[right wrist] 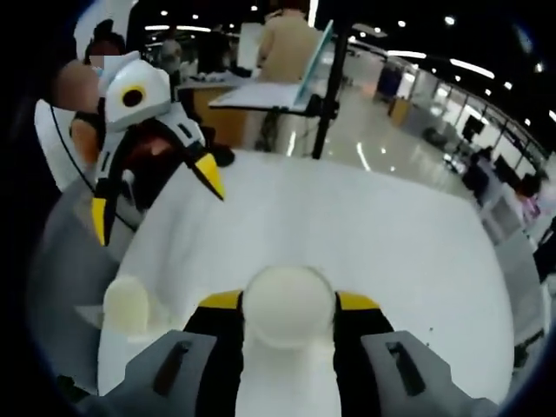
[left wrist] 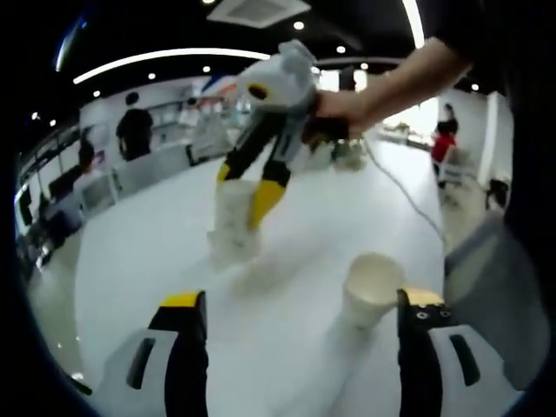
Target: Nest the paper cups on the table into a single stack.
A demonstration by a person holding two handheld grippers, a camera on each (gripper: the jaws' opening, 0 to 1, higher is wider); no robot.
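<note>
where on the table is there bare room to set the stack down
Bare white table runs beyond the right gripper, which is shut on the cup stack, out to the far edge. In the left gripper view, bare tabletop lies left of the stack. It is crowded by the lone cup, near the left gripper.

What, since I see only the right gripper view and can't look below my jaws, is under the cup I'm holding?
Observer: In the left gripper view, the right gripper has the held cup low over the table; its base looks seated in something wider, too blurred to name.
Operator: And the loose cup?
Observer: The loose cup stands upright, mouth up, just ahead of the left gripper, whose jaws are open and empty.
</note>
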